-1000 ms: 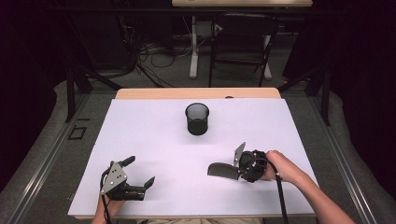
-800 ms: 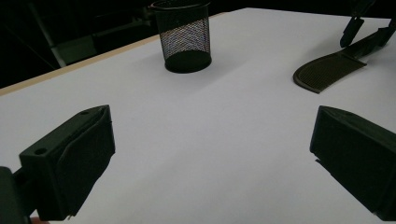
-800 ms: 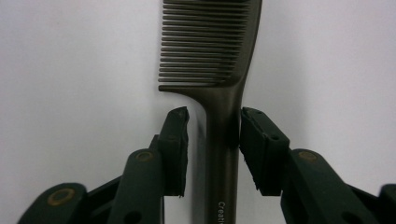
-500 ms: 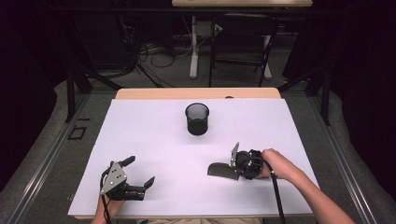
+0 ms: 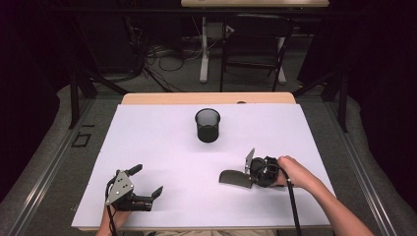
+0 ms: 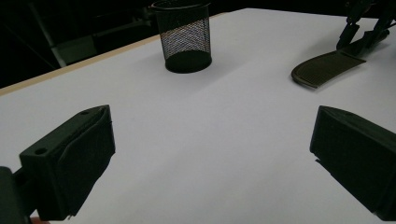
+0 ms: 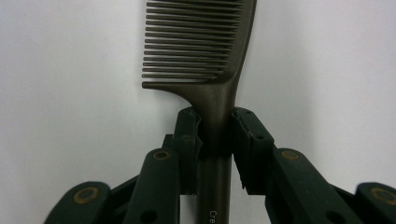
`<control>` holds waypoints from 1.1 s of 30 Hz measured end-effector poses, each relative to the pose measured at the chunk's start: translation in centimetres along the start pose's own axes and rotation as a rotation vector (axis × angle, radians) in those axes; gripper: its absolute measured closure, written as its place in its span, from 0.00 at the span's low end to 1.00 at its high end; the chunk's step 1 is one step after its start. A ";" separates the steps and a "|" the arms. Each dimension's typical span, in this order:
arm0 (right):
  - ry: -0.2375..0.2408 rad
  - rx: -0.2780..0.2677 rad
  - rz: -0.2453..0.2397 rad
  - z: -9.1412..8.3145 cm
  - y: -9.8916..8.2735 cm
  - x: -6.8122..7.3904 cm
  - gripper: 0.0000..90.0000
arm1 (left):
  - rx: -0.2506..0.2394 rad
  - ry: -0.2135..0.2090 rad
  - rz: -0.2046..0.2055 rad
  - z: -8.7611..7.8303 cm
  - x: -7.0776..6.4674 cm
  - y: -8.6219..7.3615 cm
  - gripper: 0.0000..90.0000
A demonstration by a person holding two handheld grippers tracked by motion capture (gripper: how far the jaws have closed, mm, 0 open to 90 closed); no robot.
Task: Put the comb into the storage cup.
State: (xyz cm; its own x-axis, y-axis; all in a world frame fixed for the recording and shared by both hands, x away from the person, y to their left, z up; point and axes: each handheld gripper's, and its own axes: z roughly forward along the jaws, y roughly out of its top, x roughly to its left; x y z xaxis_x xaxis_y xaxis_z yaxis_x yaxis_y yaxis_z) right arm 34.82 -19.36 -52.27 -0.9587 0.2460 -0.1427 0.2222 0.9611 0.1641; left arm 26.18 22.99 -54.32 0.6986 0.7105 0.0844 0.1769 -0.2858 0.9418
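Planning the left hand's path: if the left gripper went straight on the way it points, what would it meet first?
Probably nothing soon: the open left gripper faces bare table. The mesh cup sits left of that line, the comb right; depth is unclear.

One comb [image 5: 235,178], dark, lying on table sheet. One mesh cup [image 5: 207,125], black, round. Two handheld grippers: left gripper [image 5: 146,186], right gripper [image 5: 247,167]. Two jaws on each, so four jaws in all. One grey three-cornered plate [image 5: 120,186], on left gripper. Two cables, one trailing from each gripper. Two hands at near edge. One white sheet [image 5: 162,142] over one wooden table [image 5: 206,98]. One chair [image 5: 253,39] beyond table.
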 end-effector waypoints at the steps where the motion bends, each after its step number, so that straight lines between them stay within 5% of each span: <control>1: -0.002 -0.012 -0.002 -0.1 0.0 -0.1 0.80 | 0.000 0.000 -0.002 0.0 0.0 0.0 0.00; 33: -0.026 -0.281 0.177 -3.3 -2.0 -0.2 0.80 | 0.000 0.003 -0.007 0.0 0.0 0.0 0.00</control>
State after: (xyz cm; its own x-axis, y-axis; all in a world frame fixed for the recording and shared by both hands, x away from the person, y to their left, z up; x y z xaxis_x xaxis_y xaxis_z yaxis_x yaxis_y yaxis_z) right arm 34.02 -21.78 -49.38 -0.9040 0.4125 -0.1126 0.3234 0.8317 0.4513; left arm 26.19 22.99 -54.36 0.6954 0.7144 0.0784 0.1818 -0.2805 0.9425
